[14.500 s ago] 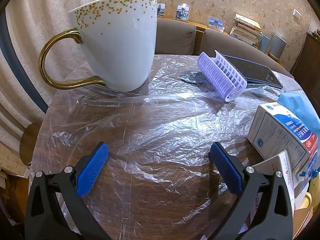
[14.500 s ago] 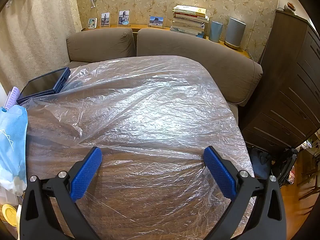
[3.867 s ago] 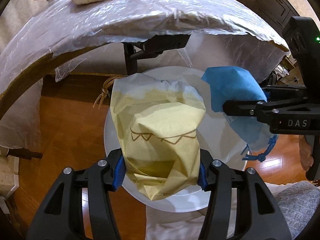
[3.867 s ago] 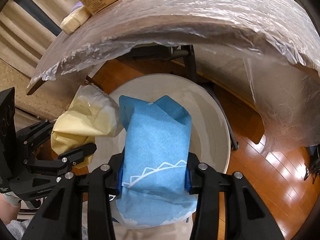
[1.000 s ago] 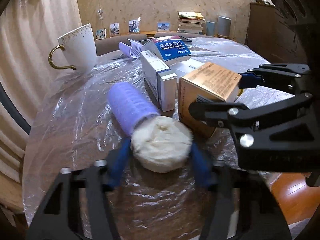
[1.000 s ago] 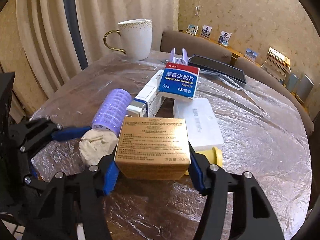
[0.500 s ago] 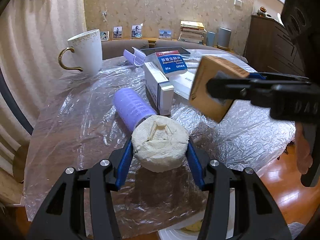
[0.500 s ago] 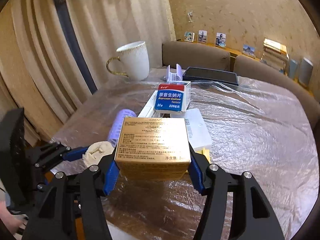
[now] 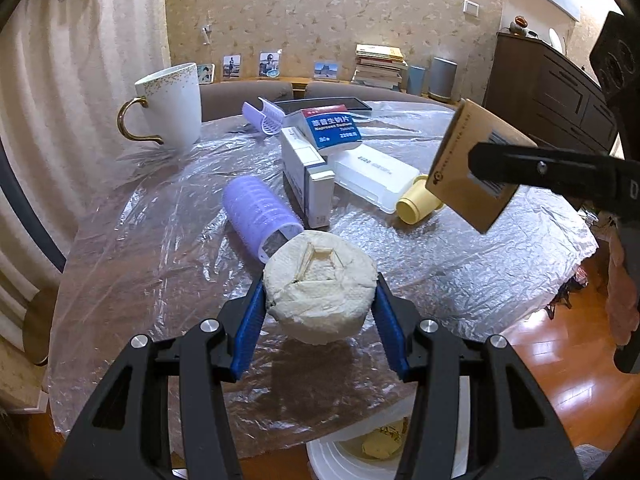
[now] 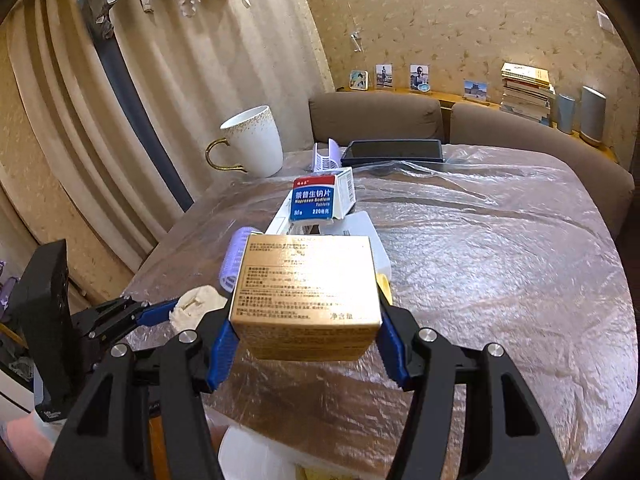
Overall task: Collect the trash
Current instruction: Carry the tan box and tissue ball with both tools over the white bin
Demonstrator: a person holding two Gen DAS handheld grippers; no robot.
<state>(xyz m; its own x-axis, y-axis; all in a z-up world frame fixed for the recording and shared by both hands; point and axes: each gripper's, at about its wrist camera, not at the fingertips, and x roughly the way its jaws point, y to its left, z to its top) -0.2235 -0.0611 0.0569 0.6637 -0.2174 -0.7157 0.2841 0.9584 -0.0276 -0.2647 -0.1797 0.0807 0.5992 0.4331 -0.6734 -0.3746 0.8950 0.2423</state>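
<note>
My left gripper (image 9: 320,324) is shut on a cream wad of paper (image 9: 320,290) and holds it above the near edge of the plastic-covered table (image 9: 160,264). My right gripper (image 10: 304,344) is shut on a gold cardboard box (image 10: 306,288), lifted above the table; the box also shows in the left wrist view (image 9: 472,160). The wad shows small in the right wrist view (image 10: 196,306). A white bin (image 9: 332,456) with yellow trash inside sits below the table edge.
On the table lie a purple roller (image 9: 258,208), white medicine boxes (image 9: 308,172), a blue-labelled box (image 10: 316,198), a flat white case (image 9: 376,170), a yellow cup (image 9: 416,202), a white and gold mug (image 9: 168,106), a purple clip (image 9: 266,116) and a dark tablet (image 10: 394,150).
Both grippers closed on their objects and lifted them off the table, drawing back toward the near edge. The bin has come into view below.
</note>
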